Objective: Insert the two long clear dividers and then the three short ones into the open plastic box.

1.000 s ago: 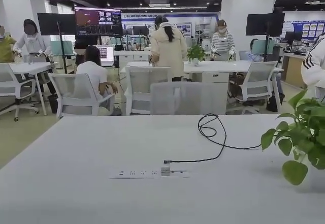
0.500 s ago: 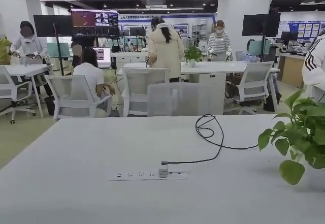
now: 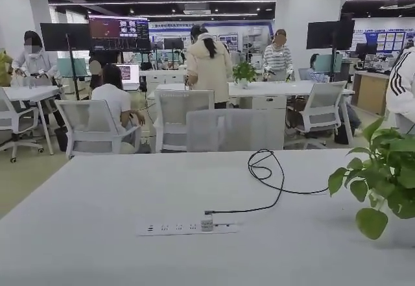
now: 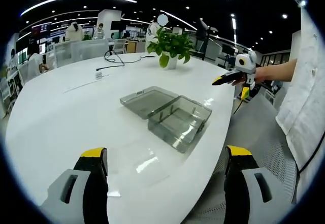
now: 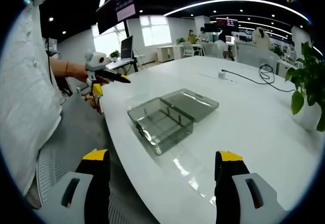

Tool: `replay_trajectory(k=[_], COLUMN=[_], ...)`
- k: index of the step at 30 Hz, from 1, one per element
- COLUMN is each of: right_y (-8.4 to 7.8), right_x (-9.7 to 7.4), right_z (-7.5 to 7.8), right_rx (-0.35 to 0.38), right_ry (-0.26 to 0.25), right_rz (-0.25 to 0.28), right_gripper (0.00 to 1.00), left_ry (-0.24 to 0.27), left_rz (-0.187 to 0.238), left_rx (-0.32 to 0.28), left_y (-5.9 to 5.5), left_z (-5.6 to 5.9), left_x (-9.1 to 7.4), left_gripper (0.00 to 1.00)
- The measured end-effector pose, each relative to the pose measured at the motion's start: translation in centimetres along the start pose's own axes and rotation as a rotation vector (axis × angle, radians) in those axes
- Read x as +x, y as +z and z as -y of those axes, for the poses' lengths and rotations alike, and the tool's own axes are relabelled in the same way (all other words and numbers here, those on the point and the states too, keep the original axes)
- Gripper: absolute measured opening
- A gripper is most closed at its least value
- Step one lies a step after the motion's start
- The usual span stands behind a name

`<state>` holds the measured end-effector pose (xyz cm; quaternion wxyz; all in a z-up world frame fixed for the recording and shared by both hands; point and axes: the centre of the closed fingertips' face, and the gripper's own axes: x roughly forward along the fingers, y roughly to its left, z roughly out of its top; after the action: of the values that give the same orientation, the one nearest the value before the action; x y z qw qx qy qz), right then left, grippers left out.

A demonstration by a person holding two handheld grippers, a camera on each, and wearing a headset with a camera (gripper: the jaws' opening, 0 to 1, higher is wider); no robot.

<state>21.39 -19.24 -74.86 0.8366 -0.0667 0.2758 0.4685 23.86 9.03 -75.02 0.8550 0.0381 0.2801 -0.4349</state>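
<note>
One open plastic box (image 4: 167,115) sits before the left claw (image 4: 165,153) and right claw (image 5: 162,156), both spread wide, empty.

My table (image 4: 61,112) is smooth, white and glossy, with bright reflections on it. The open box (image 4: 167,113) on it is clear, grey-tinted plastic, shiny at its edges. The leaves of the plant (image 3: 382,176) look waxy and smooth.

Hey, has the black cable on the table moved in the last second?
No. The black cable keeps the same loop, its end still at the power strip; the whole view shifted alike, so the camera moved.
</note>
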Motion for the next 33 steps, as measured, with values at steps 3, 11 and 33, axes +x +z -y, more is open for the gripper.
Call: replay_trajectory(k=[3,11,33], right_y=[0.1,0.1,-0.2], right_x=[0.1,0.3,0.5], right_z=[0.1,0.2,0.6], right_rx=[0.003,0.011,0.043], right_ry=[0.000,-0.002,-0.016], right_rz=[0.002,0.003,0.010], right_gripper=[0.86,0.85,0.84], left_ry=[0.018,0.082,0.210], left_rz=[-0.014,-0.077,-0.312], left_rx=[-0.011,-0.046,-0.114], left_y=[-0.2,-1.2,-5.3], left_z=[-0.9,-4.0,-9.4], left_x=[-0.1,-0.4,0.4], left_gripper=[0.97,0.91,0.59])
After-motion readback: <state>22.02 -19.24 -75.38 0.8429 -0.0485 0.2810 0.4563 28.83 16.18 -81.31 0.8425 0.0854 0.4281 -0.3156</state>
